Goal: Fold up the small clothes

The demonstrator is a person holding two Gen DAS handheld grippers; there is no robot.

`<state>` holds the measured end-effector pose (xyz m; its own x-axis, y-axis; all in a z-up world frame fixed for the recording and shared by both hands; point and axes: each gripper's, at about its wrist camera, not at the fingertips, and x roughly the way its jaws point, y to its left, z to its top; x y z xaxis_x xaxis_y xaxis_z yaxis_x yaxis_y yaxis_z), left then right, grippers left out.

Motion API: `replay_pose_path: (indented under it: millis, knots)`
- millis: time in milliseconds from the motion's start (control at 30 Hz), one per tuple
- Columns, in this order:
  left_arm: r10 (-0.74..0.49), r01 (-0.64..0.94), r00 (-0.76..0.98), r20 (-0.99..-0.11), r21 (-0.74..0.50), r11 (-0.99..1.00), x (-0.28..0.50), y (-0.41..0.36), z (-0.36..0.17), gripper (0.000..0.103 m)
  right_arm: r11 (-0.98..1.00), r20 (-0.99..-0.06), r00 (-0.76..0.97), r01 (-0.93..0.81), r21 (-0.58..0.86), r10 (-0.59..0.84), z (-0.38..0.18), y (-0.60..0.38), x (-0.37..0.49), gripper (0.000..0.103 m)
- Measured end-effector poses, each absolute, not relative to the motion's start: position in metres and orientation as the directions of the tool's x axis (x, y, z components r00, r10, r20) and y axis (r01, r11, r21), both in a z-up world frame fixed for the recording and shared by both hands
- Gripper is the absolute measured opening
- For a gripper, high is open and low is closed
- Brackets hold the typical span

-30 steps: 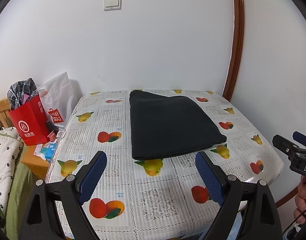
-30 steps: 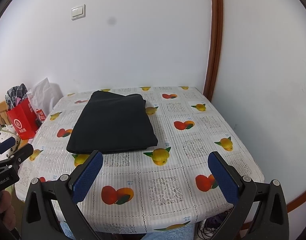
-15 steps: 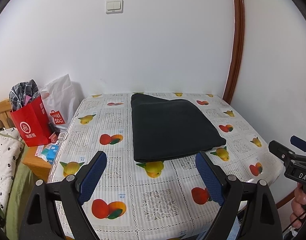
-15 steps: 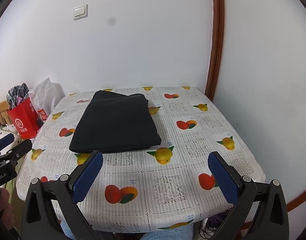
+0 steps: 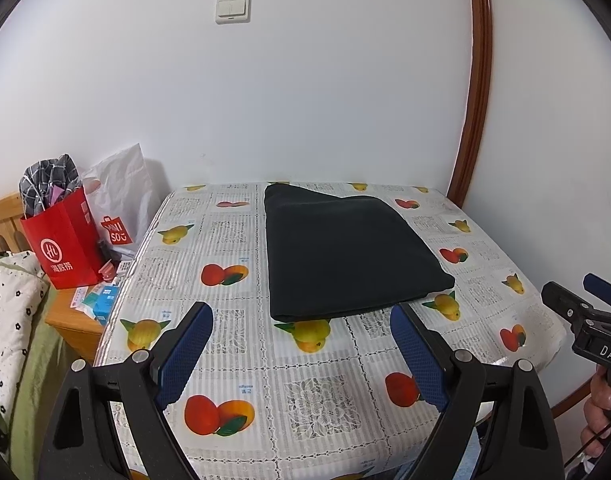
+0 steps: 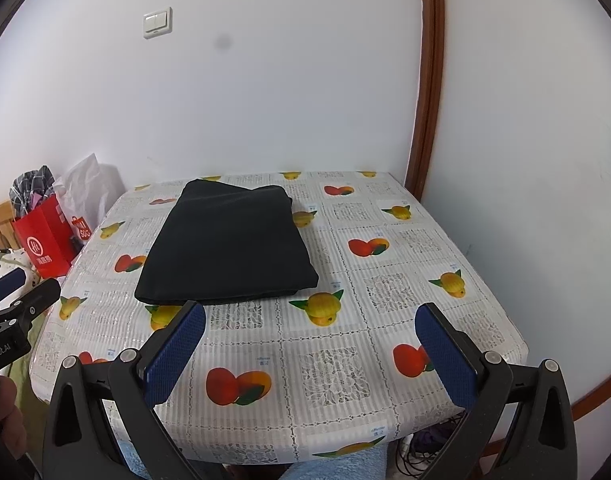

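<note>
A dark folded garment (image 5: 345, 256) lies flat on the table with the fruit-print cloth (image 5: 313, 396); it also shows in the right wrist view (image 6: 229, 248). My left gripper (image 5: 301, 352) is open and empty, held above the table's near part, short of the garment's front edge. My right gripper (image 6: 311, 356) is open and empty, near the front edge and to the right of the garment. Each gripper also shows at the edge of the other's view: the right one (image 5: 589, 312), the left one (image 6: 13, 308).
A red paper bag (image 5: 61, 240) with checked cloth and a white plastic bag (image 5: 117, 196) stand on a wooden stand left of the table. White walls close the back and right sides. A brown door frame (image 5: 473, 92) stands at the back right corner.
Both grippers have drawn back and up a little from the table; the garment looks slightly farther away. Both stay open and the garment has not moved.
</note>
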<state>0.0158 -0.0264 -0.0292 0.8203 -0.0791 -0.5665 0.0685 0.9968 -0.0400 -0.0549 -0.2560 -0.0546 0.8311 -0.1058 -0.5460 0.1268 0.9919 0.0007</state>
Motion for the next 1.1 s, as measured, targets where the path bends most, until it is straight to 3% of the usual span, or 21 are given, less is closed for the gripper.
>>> replay_pose_path:
  millis: [1100]
  knots:
    - [-0.077, 0.069, 0.822, -0.564, -0.036, 0.997, 0.0155, -0.0275, -0.0285, 0.090, 0.990, -0.536, 0.836, 0.142, 0.008, -0.116, -0.0539, -0.2636, -0.0605, 0.103]
